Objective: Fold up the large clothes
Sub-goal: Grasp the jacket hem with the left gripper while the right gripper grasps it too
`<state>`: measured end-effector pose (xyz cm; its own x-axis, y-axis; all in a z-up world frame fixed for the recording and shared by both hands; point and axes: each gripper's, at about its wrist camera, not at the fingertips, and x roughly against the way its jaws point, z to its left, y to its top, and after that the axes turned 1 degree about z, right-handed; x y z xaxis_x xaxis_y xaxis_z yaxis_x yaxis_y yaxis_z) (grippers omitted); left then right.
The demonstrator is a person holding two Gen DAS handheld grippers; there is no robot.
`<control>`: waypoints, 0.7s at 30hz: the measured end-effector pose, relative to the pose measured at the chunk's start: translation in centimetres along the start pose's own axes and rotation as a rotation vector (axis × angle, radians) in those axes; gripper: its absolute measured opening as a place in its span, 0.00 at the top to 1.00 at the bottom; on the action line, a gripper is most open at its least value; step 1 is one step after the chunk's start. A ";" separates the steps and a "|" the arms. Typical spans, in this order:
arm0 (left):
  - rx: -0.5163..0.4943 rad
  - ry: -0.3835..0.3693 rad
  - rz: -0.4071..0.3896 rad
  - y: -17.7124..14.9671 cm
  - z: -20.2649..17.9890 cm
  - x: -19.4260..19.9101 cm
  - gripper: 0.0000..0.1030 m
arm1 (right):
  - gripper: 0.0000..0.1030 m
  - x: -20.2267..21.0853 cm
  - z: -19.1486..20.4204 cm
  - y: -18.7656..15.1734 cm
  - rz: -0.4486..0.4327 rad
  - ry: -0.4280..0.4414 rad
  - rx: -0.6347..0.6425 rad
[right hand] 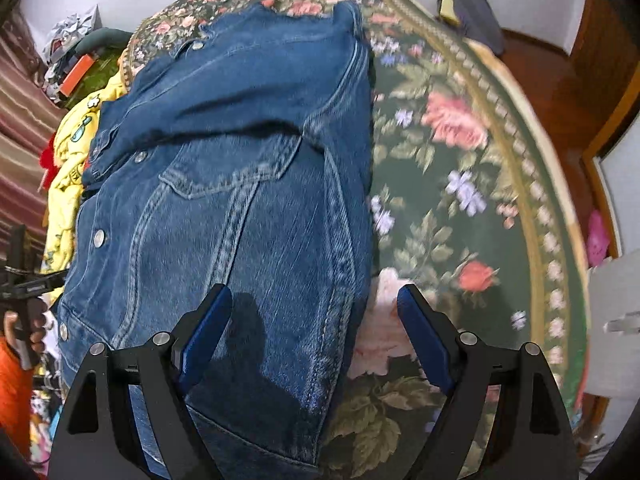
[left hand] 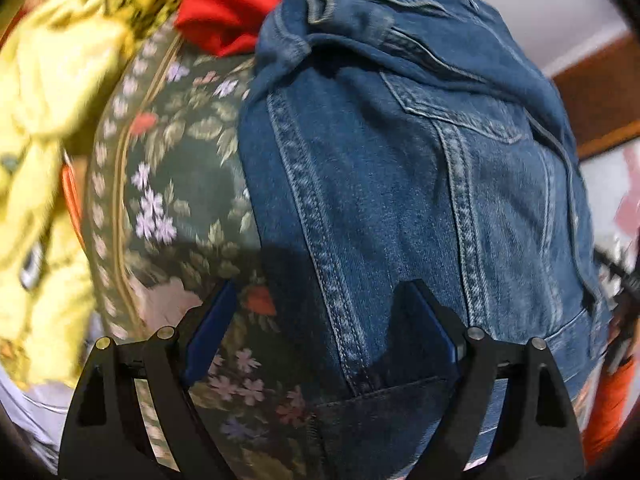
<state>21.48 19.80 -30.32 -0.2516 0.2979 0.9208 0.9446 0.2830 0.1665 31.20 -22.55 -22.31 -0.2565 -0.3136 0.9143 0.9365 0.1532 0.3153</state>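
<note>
A blue denim jacket (left hand: 420,168) lies folded lengthwise on a dark green floral cover (left hand: 176,184). It also shows in the right wrist view (right hand: 240,168), with its sleeve folded across the chest. My left gripper (left hand: 320,312) is open and empty, just above the jacket's left edge near the hem. My right gripper (right hand: 314,312) is open and empty, above the jacket's right edge near the hem. Neither touches the cloth as far as I can tell.
A yellow printed garment (left hand: 48,128) and a red cloth (left hand: 228,4) lie left of the jacket; the yellow garment (right hand: 68,184) shows in the right view too. The floral cover (right hand: 460,184) spreads to the right. A wooden floor (right hand: 552,92) lies beyond.
</note>
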 end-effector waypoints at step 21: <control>-0.103 -0.061 -0.216 -0.9 -5.6 6.6 0.89 | 0.91 3.2 2.8 2.5 -0.152 0.154 0.084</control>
<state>20.14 16.38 -22.39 -0.4597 0.2962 0.8372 0.8831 0.2524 0.3955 32.03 -20.58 -17.89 -0.3475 -0.4770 0.8073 0.8651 0.1689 0.4722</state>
